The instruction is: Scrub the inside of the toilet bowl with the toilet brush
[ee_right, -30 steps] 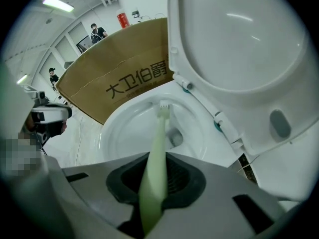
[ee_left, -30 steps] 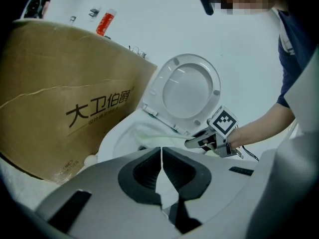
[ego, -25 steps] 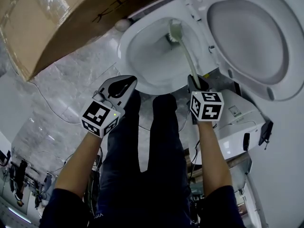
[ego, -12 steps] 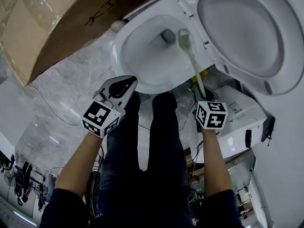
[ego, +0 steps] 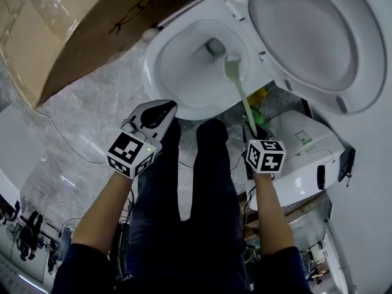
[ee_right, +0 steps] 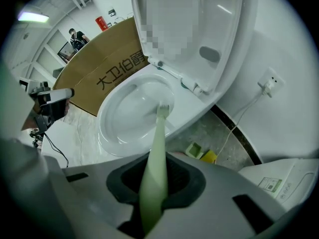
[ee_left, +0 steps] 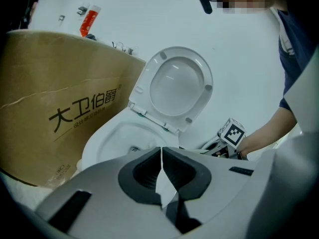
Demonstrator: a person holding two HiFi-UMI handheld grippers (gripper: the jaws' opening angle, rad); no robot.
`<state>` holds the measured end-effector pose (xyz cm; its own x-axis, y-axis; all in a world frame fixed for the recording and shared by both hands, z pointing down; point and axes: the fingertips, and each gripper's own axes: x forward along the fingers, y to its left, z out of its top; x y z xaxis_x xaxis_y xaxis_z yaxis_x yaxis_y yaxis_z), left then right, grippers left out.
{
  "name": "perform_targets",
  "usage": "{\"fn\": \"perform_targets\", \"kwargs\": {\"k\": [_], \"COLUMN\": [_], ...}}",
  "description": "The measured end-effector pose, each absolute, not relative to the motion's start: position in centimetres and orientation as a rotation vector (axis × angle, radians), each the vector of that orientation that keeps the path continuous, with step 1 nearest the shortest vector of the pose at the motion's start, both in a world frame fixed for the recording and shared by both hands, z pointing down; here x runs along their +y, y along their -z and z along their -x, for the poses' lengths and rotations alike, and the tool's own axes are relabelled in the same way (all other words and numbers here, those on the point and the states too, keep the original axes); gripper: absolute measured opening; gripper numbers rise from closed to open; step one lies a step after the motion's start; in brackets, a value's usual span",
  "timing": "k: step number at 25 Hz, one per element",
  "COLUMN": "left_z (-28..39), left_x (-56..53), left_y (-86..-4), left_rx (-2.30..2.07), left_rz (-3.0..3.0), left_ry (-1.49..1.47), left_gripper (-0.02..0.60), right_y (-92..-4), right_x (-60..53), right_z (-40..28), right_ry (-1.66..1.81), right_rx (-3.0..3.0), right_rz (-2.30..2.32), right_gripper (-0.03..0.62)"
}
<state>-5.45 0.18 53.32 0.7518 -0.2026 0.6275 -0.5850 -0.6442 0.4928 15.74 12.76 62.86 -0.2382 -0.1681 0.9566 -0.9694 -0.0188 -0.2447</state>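
The white toilet bowl (ego: 184, 72) stands with its lid (ego: 306, 38) raised. My right gripper (ego: 252, 127) is shut on the pale green handle of the toilet brush (ego: 240, 94), and the brush head (ego: 231, 66) rests against the bowl's inner wall on its right side, near the drain. In the right gripper view the handle (ee_right: 153, 168) runs out between the jaws to the brush head (ee_right: 163, 108) inside the bowl (ee_right: 124, 123). My left gripper (ego: 160, 108) hovers in front of the bowl's near rim, shut and holding nothing. The left gripper view shows its jaws (ee_left: 161, 156) pressed together.
A large cardboard box (ego: 67, 29) stands close on the bowl's left. A white appliance (ego: 306, 149) sits on the floor at the right. Green and yellow items (ee_right: 202, 152) lie by the toilet's base. A cable (ego: 67, 139) trails over the marble floor, and a wall socket (ee_right: 269, 81) is nearby.
The brush head has slid from the far part of the bowl back along the right inner wall toward me. My right gripper drew back with it. The left gripper stayed put.
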Motion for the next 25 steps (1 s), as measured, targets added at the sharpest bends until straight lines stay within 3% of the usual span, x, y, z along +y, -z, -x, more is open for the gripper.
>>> {"fn": "perform_targets", "kwargs": {"k": [25], "left_z": [9.3], "left_x": [2.7], "left_y": [-51.9], "left_rx": [-0.653], "left_rz": [-2.226], "left_ry": [-0.66], "left_gripper": [0.037], "right_y": [-62.8], "right_x": [15.0], "right_z": [-1.7], "right_ry": [-1.37], "right_rx": [-1.67], "right_rz": [-0.966], "right_gripper": [0.058]}}
